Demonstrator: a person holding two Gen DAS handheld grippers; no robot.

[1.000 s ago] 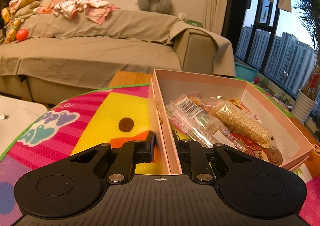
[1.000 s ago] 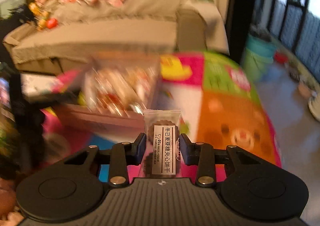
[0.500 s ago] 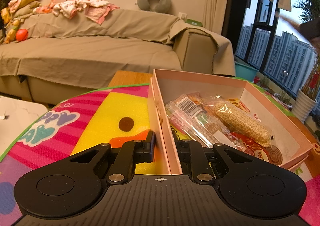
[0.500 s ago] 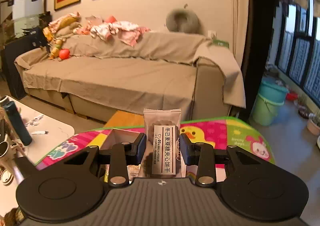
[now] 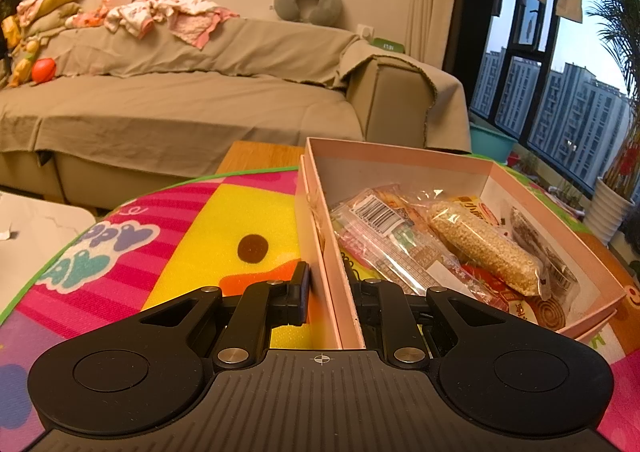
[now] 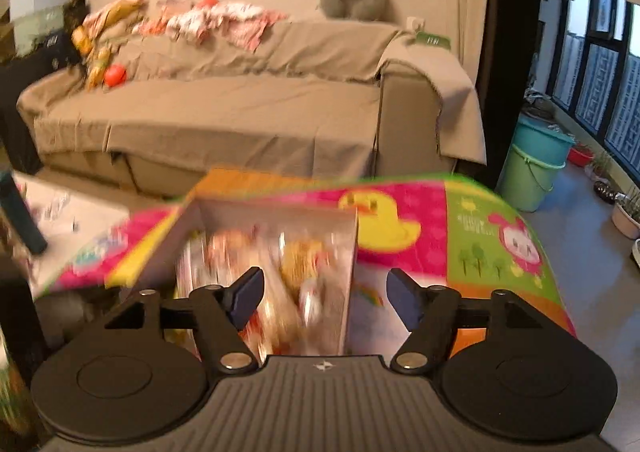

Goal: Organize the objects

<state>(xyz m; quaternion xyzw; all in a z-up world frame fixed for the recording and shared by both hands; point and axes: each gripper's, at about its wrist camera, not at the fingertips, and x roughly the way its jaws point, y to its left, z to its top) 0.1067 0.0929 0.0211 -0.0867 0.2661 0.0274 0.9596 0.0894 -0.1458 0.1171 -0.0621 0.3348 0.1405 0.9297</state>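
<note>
Left wrist view, bottom centre: left gripper [image 5: 327,294] clamped on near wall of pink box [image 5: 318,244], snack packets [image 5: 440,248] inside, on colourful mat [image 5: 224,236]; sofa [image 5: 180,108] beyond. Right wrist view: right gripper [image 6: 324,294], jaws just opened wide, empty, above blurred box [image 6: 272,212].

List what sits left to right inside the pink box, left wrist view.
Inside the pink box, left to right: barcode-labelled clear packet → sesame bar in clear wrap → dark cookie packet by the right wall. The left tongs are shut on the box's near-left wall.
</note>
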